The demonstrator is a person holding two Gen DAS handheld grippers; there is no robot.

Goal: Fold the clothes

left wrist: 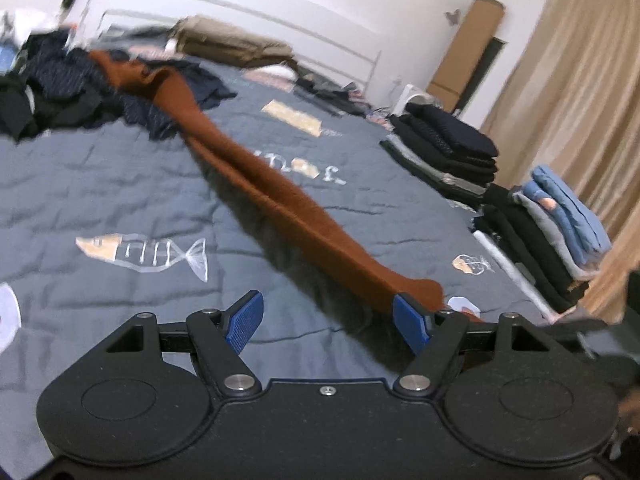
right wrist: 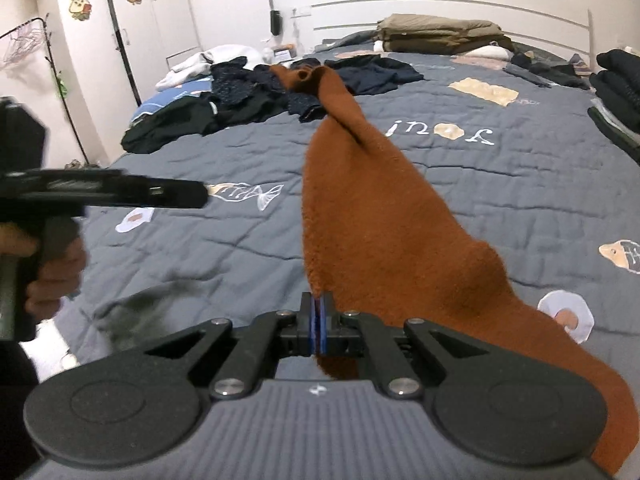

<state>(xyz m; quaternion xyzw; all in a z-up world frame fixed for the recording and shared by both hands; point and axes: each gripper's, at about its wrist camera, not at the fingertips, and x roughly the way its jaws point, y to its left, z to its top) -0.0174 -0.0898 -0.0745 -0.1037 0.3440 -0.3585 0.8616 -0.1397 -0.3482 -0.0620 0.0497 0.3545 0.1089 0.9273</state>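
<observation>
- Rust-brown fleece is what you are handling: the brown garment (right wrist: pixel 352 200) is pinched at one edge by your right gripper (right wrist: pixel 319 326), whose blue pads are pressed together on the cloth.
- Your thin bite is the main risk; a hard tug could pull the edge free and drop the garment back on the grey quilt (right wrist: pixel 200 248).
- Its far end, towards 12 o'clock, is bunched beside the dark unfolded clothes (right wrist: pixel 240 100). Lifting further may drag those along or snag.
- Your left gripper (left wrist: pixel 328 322) has its fingers apart and holds nothing; the garment passes just by its right pad, at about 1 o'clock. Closing there may grab a doubled layer.
- The garment looks thick, nubbly and soft, stretched into a long twisted rope, so you cannot yet tell sleeves from hem.
- Folded stacks (left wrist: pixel 448 148) sit at 2 o'clock; swinging wide could topple them.
</observation>
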